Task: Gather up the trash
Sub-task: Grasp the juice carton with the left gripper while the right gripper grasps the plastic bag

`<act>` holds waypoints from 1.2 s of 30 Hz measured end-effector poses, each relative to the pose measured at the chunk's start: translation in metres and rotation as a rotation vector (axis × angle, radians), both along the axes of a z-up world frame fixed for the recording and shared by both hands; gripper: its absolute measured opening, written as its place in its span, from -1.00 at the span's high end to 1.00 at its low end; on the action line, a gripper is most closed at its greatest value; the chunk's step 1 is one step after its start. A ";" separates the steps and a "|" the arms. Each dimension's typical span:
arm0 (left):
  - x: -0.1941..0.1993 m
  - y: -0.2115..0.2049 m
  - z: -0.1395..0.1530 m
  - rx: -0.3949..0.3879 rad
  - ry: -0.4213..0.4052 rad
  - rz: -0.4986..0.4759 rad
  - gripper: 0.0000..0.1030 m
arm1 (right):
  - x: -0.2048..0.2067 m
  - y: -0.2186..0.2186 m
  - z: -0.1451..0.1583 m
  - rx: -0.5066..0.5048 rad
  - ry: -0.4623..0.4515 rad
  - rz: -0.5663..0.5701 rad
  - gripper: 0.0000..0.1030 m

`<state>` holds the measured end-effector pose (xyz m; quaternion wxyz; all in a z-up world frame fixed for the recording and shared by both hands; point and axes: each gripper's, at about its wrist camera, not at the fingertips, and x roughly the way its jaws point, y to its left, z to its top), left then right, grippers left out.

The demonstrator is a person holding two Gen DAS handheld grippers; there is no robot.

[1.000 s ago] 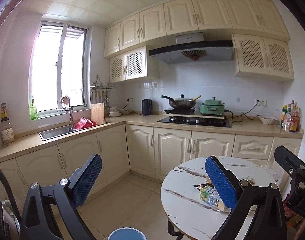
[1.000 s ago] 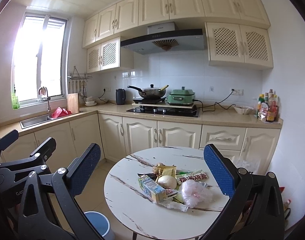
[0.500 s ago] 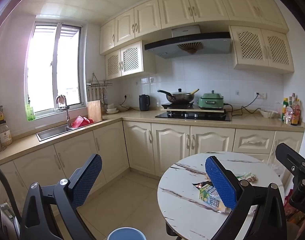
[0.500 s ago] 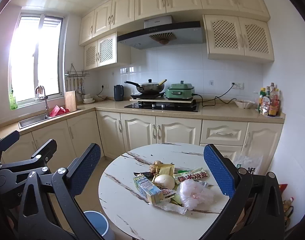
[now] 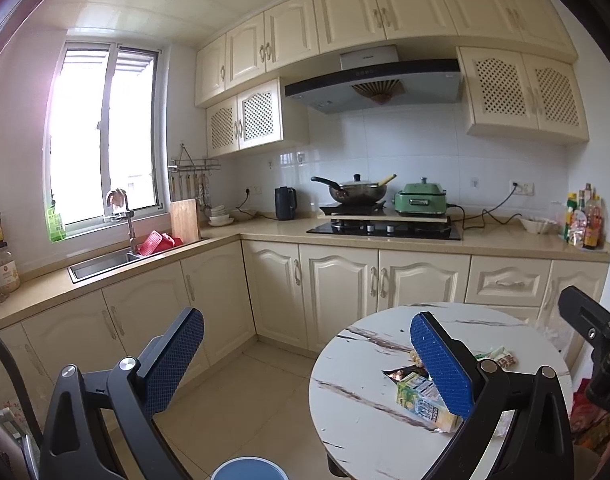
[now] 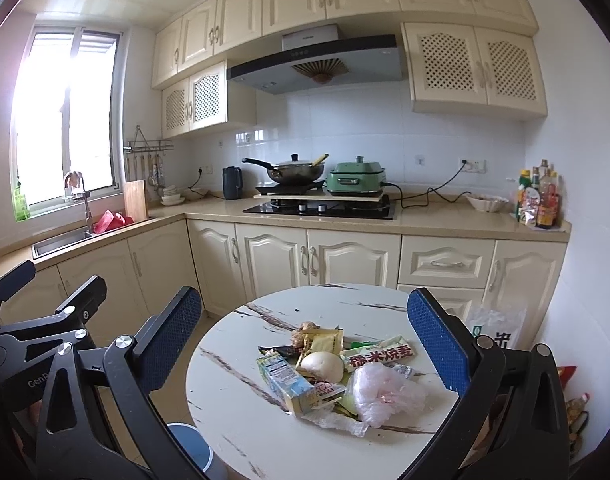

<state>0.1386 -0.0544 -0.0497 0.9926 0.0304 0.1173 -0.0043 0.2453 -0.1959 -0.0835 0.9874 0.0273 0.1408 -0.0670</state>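
Note:
A pile of trash lies on the round marble table [image 6: 241, 408]: a green drink carton [image 6: 291, 384], a crumpled pink-white plastic bag [image 6: 381, 392], a pale round bun [image 6: 323, 365], a yellow wrapper [image 6: 323, 342] and a snack packet with red print [image 6: 381, 356]. My right gripper [image 6: 305, 344] stands open above and in front of the pile, holding nothing. My left gripper [image 5: 307, 364] is open too, off the table's left side over the floor; its right finger hides part of the carton [image 5: 423, 398]. A blue bin [image 6: 193, 446] sits on the floor left of the table.
Cream cabinets and a beige counter run along the back and left, with a sink [image 5: 101, 262], hob [image 5: 385, 230], wok [image 6: 293, 170] and green cooker [image 6: 357, 178]. Bottles [image 6: 539, 200] stand at the counter's right end. A white bag [image 6: 495, 330] hangs behind the table. Tiled floor [image 5: 245, 400] lies open at left.
Both grippers have tilted and drifted slightly, so the table and trash sit a little lower and closer in view. Both stay open and empty.

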 end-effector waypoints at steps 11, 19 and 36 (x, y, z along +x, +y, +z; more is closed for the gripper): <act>0.082 -0.014 -0.058 -0.049 0.252 -0.107 -0.99 | 0.028 -0.062 -0.066 0.031 0.184 -0.127 -1.00; 0.136 -0.078 -0.107 -0.039 0.467 -0.208 -0.99 | 0.044 -0.109 -0.142 0.092 0.356 -0.159 -1.00; 0.232 -0.127 -0.167 -0.032 0.633 -0.209 -0.09 | 0.078 -0.139 -0.201 0.135 0.443 -0.090 -1.00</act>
